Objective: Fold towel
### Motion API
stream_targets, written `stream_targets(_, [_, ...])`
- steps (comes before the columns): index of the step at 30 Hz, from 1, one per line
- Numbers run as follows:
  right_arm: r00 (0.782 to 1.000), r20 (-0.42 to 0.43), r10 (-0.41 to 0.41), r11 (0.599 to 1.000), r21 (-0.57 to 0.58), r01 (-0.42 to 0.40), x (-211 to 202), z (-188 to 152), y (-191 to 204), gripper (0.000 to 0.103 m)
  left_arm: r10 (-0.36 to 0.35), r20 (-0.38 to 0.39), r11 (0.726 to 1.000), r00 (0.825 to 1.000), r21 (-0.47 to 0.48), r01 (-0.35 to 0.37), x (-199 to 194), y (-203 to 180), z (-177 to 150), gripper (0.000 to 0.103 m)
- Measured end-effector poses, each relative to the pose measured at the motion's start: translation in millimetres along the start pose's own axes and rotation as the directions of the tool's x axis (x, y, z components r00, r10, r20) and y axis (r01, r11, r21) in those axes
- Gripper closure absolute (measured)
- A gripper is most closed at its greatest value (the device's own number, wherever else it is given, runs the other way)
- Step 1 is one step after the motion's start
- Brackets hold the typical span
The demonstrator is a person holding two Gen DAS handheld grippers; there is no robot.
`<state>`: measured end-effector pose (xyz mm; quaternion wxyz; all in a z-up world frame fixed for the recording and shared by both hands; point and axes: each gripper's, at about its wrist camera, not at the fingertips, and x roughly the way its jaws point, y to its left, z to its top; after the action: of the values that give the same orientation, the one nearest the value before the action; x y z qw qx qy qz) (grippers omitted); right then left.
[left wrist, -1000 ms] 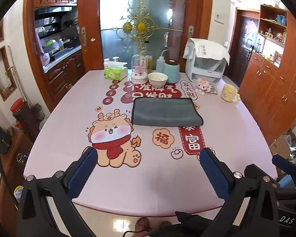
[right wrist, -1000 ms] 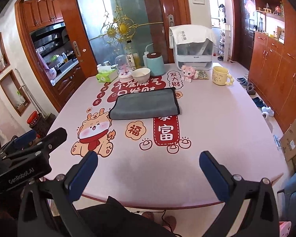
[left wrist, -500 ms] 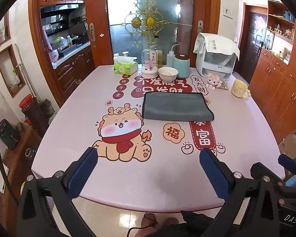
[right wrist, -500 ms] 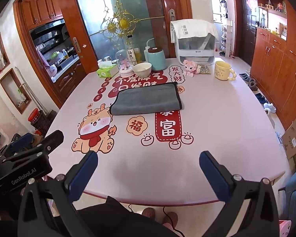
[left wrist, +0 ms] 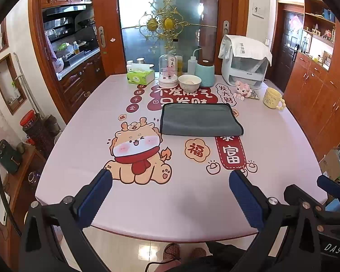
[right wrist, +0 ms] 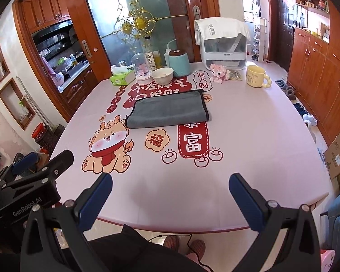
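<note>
A grey towel (left wrist: pixel 199 119) lies folded flat in the middle of the pink table (left wrist: pixel 79 140), its fold edge toward me; it also shows in the right wrist view (right wrist: pixel 168 109). My left gripper (left wrist: pixel 170 192) is open and empty over the table's near edge, well short of the towel. My right gripper (right wrist: pixel 170 195) is open and empty at the near edge too. The left gripper's body shows at the lower left of the right wrist view (right wrist: pixel 31 181).
Behind the towel stand a white bowl (left wrist: pixel 189 83), a teal jar (left wrist: pixel 205 72), a glass dome (left wrist: pixel 168 71), a green tissue box (left wrist: pixel 140 76), a white appliance (left wrist: pixel 246 65), a pink toy (left wrist: pixel 242 90) and a yellow mug (left wrist: pixel 273 98). Wooden cabinets line the right.
Both grippers have drifted slightly nearer the table and a little left; the towel lies unmoved. Both stay open.
</note>
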<state>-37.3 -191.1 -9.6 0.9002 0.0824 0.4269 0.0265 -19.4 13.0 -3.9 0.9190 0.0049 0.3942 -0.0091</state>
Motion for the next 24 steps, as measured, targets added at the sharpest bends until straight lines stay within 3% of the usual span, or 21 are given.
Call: stream_targets(24, [1.000, -0.014, -0.012, 1.000, 0.012, 0.012, 2.7, 0.6, -1.9, 0.000, -0.005, -0.006, 1.000, 1.000, 0.007, 0.005, 0.8, -4.9, -0.8, 0.001])
